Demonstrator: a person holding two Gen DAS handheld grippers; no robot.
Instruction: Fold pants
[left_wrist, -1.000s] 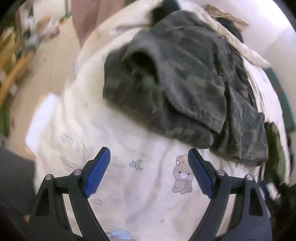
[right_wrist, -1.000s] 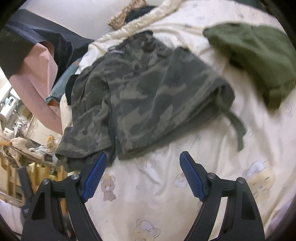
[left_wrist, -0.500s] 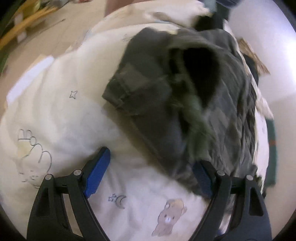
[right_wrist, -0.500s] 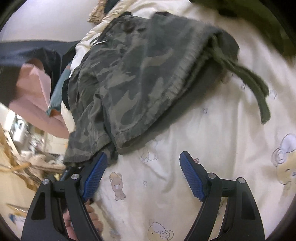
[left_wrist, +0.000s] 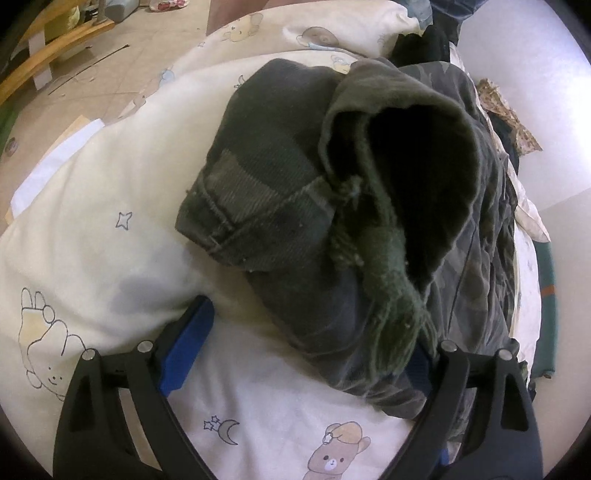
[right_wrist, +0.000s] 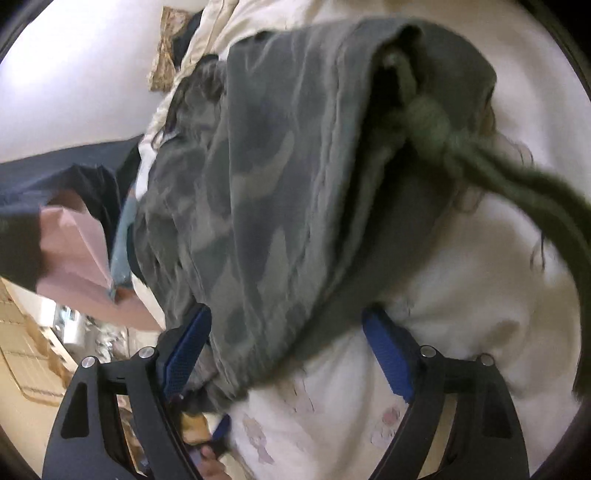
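Camouflage pants (left_wrist: 295, 206) lie bunched on a cream bedsheet (left_wrist: 110, 266) printed with bears. A dark leg opening gapes at their top, and a frayed green cord (left_wrist: 391, 295) hangs down from it. My left gripper (left_wrist: 303, 354) is low over the sheet, its jaws opening, and the near edge of the pants lies between them. That cloth hides most of the gripper's right pad. In the right wrist view my right gripper (right_wrist: 288, 350) straddles a fold of the pants (right_wrist: 280, 192), jaws opening, pads not pressing. The knotted drawstring (right_wrist: 517, 192) trails off right.
A tiled floor (left_wrist: 110, 74) and wooden furniture (left_wrist: 44, 59) lie beyond the bed's left edge. A pillow (left_wrist: 332, 29) and dark clothes (left_wrist: 424, 48) sit behind the pants. Pink cloth (right_wrist: 81, 258) and dark cloth (right_wrist: 55, 177) hang at left. A hand (right_wrist: 207, 465) shows below.
Both grippers have come down and rolled, so the pants now fill both views. The pants' edge has come between each pair of jaws. The green garment has left the right wrist view.
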